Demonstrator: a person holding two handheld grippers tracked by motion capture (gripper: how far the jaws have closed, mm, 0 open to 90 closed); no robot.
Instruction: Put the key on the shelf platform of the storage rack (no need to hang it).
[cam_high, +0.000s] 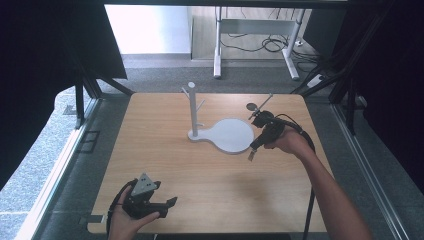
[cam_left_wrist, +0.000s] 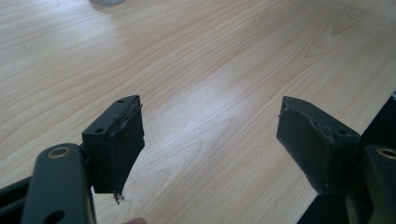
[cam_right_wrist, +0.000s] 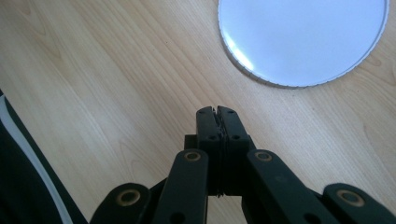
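A white stand (cam_high: 194, 107) with short pegs rises from a white base whose round plate (cam_high: 231, 135) lies mid-table; the plate (cam_right_wrist: 303, 39) also shows in the right gripper view. My right gripper (cam_high: 253, 149) hovers just right of that plate, jaws pressed together with nothing between them (cam_right_wrist: 217, 112). Near the table's front left corner a hand holds my left gripper (cam_high: 170, 206), and its pads (cam_left_wrist: 123, 135) stand wide apart over bare wood (cam_left_wrist: 210, 135).
The wooden table (cam_high: 210, 200) has its front edge under the left hand. Black curtains flank both sides. Beyond the far edge stand white desk legs (cam_high: 217, 50) with cables on the floor. A black cable trails from the right gripper.
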